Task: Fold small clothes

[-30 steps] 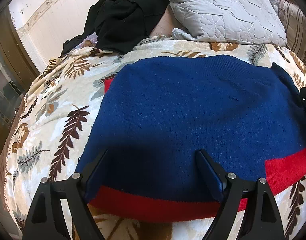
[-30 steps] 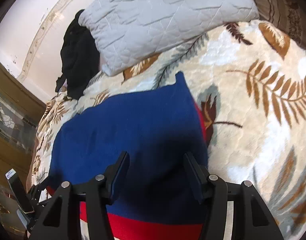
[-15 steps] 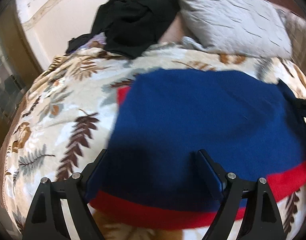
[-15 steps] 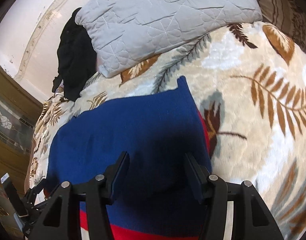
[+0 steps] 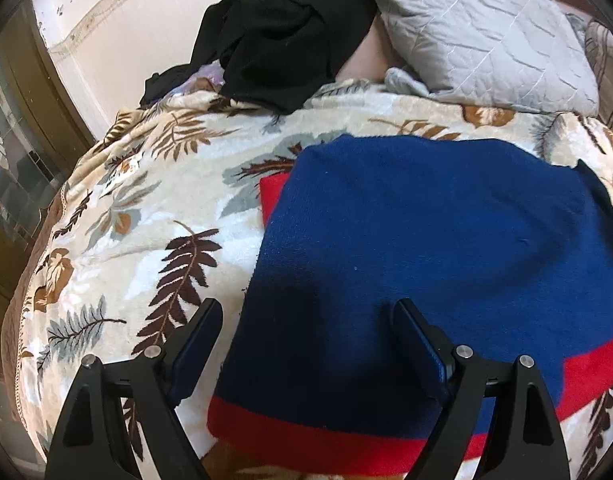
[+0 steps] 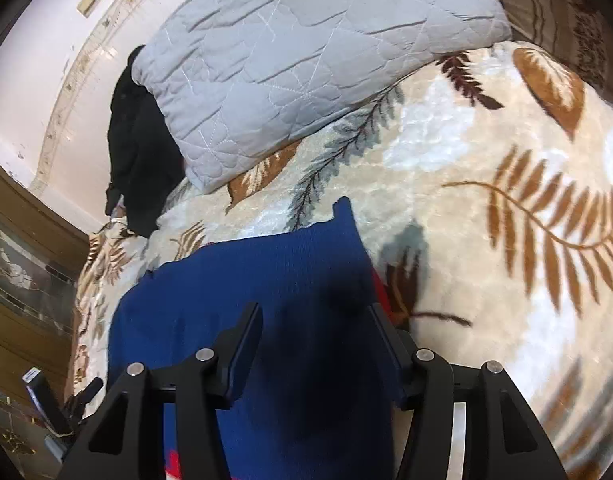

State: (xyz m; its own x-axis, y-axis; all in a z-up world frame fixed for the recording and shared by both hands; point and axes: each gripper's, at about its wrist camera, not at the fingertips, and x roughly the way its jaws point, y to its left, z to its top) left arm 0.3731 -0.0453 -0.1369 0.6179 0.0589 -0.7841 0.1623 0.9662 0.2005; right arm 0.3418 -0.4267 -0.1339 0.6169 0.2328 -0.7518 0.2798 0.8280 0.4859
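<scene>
A blue knit garment with red trim (image 5: 426,248) lies folded flat on the leaf-patterned blanket (image 5: 146,216). It also shows in the right wrist view (image 6: 266,280). My left gripper (image 5: 306,320) is open and empty, hovering over the garment's near left edge, its left finger over the blanket. My right gripper (image 6: 314,328) is open and empty, above the garment's right side. A red strip (image 5: 272,196) peeks out at the garment's far left corner.
A grey quilted pillow (image 5: 486,36) lies at the back of the bed; it also shows in the right wrist view (image 6: 306,64). A pile of black clothes (image 5: 282,32) sits to its left. A wooden glazed cabinet (image 6: 22,280) stands beside the bed.
The left gripper has shifted left, so the garment now sits further right in its view. The right gripper has drawn back a little. Both stay open.
</scene>
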